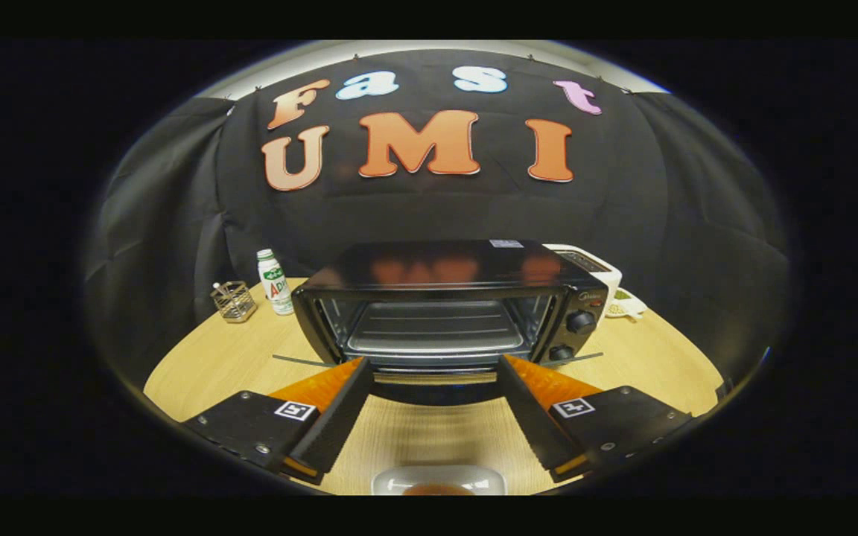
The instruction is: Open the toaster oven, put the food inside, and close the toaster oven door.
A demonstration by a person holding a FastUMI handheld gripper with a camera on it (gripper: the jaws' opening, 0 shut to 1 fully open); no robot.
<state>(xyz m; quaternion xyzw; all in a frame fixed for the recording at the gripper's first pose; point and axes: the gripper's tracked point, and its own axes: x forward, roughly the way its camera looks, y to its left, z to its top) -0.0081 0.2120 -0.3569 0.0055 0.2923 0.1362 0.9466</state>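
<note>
The toaster oven (447, 316) stands on the wooden tabletop (198, 365) straight ahead of the jaws, and its door (435, 384) is already let down: the cavity is exposed, with a wire rack (435, 327) running across it and nothing on that rack as far as can be seen. The lowered door lies flat toward the camera, its front edge between the two fingertips.

So the first step, opening, looks finished. The second is not yet done. The food seems to be the brownish piece (438, 489) in a pale dish (438, 479) on the tabletop just below and behind the fingers, on the near side of the oven; the fisheye cuts the dish off at its lower part, so what the piece is cannot be told for sure.

The gripper (435, 372) is released: its jaws stand wide apart with nothing between them, and neither finger presses on the door or on anything else.

Left to do, by this reckoning: grasp the food in the dish, carry it over the lowered door and set it on the rack, then lift the door shut. That puts the task roughly a third along.

Off to the oven's left stand a small white bottle (275, 282) and a wire holder (234, 300); to its right, partly hidden behind it, a white appliance (599, 269). None of these lies in the way between dish and rack.
</note>
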